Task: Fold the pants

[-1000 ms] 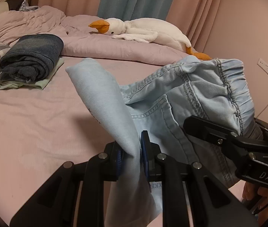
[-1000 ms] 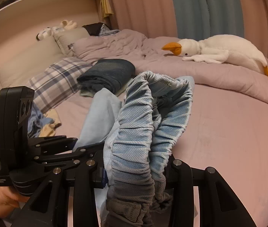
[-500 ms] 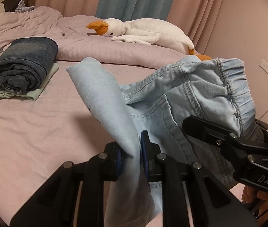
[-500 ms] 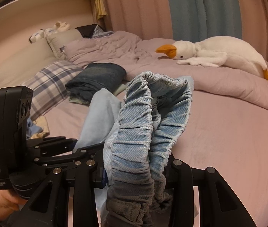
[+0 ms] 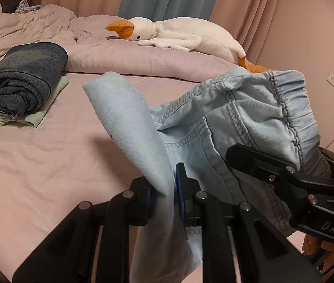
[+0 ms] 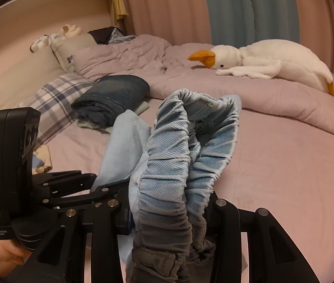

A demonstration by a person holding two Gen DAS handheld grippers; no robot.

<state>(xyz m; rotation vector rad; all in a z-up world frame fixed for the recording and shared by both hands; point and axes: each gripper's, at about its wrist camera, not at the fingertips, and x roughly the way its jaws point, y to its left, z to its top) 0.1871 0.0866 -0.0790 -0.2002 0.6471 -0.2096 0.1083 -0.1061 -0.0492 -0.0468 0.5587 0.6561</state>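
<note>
Light blue denim pants point(image 5: 216, 127) hang in the air above the pink bed, held by both grippers. My left gripper point(image 5: 164, 195) is shut on a folded leg of the pants. My right gripper point(image 6: 169, 214) is shut on the bunched elastic waistband point(image 6: 185, 155). The right gripper point(image 5: 285, 176) also shows at the right of the left wrist view, with the waistband point(image 5: 292, 108) above it. The left gripper point(image 6: 72, 188) shows at the left of the right wrist view, holding the pale leg point(image 6: 127, 146).
A stack of folded dark clothes point(image 5: 23, 80) lies at the left of the bed point(image 5: 37, 165). A white plush goose point(image 5: 178, 35) lies on the bunched pink duvet at the back. A plaid pillow point(image 6: 53, 99) and the headboard are left. Curtains hang behind.
Both grippers have moved forward and a little left over the bed with the pants; the folded stack and goose look nearer. The grips have not changed.
</note>
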